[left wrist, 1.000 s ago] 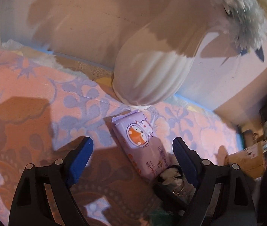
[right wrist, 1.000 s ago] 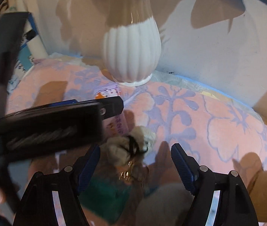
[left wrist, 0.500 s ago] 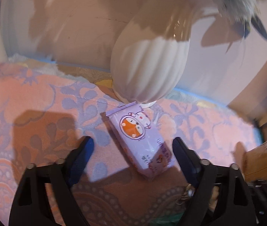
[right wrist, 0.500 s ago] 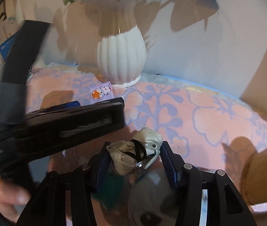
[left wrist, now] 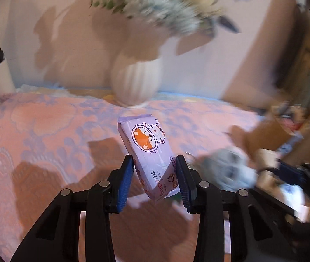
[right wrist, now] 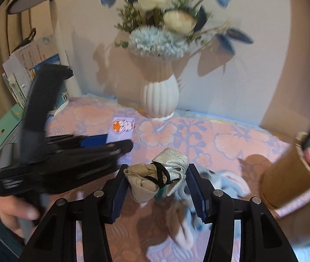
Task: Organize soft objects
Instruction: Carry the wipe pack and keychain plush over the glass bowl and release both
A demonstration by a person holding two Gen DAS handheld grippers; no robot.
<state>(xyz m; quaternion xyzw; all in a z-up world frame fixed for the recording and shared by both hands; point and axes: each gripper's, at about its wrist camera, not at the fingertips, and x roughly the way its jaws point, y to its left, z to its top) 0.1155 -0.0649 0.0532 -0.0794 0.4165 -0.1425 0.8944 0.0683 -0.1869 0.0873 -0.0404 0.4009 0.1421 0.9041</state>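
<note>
Showing a two-handed pick-up: a purple tissue pack (left wrist: 149, 152) is clamped at its near end between the blue pads (left wrist: 125, 180) of the left gripper (left wrist: 155, 181), its far end tilted up and away beyond the fingertips. A rolled cloth bundle (right wrist: 157, 178), beige and silver and tied with a black band, is pinched between the pads of the right gripper (right wrist: 157, 187). Both loads appear lifted off the pink cloth (left wrist: 45, 135), though contact beneath cannot be confirmed. A white vase (right wrist: 159, 97) is seen well ahead of the fingers. A blurred grey plush (left wrist: 229, 170) lies just right of the left fingers, near a brown tub (right wrist: 290, 174). The step is judged to be carrying; next, each item must be brought over its place, probably the tub, and the grip eased.
</note>
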